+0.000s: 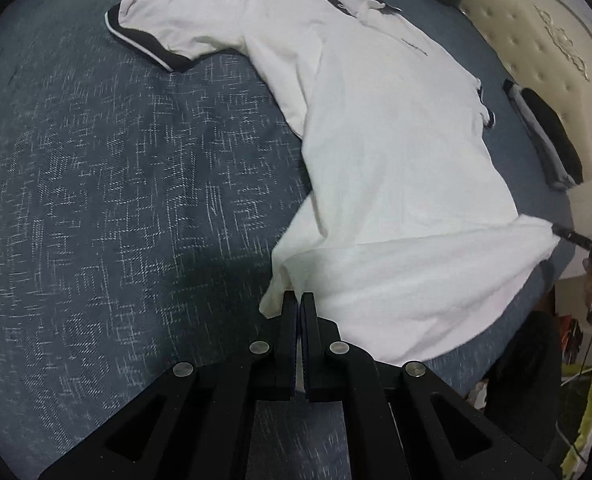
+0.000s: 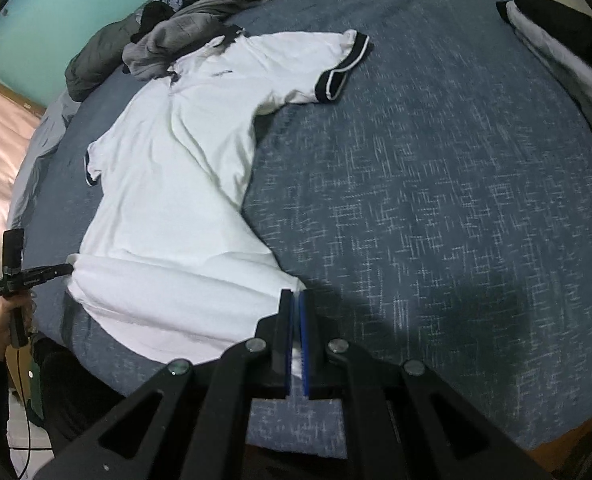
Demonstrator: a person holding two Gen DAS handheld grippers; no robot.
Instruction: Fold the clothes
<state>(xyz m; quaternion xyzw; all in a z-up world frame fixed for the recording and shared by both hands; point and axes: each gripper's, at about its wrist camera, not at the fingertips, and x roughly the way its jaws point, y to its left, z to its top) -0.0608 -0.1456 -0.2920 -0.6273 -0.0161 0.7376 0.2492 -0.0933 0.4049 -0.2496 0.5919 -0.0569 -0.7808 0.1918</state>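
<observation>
While each hem corner of the white polo shirt sits pinched in a claw, the fold has only begun: the left claw is clamped on one bottom corner, the right claw on the other, white cloth showing between its blue pads. The hem is lifted slightly, and the rest of the shirt lies flat on the blue patterned bed, collar far from the claws. Next, I judge, both corners must travel together toward the collar, kept level so the hem lands square. A small dark chest mark is too small to read. Beyond, folded dark clothes rest near the headboard.
</observation>
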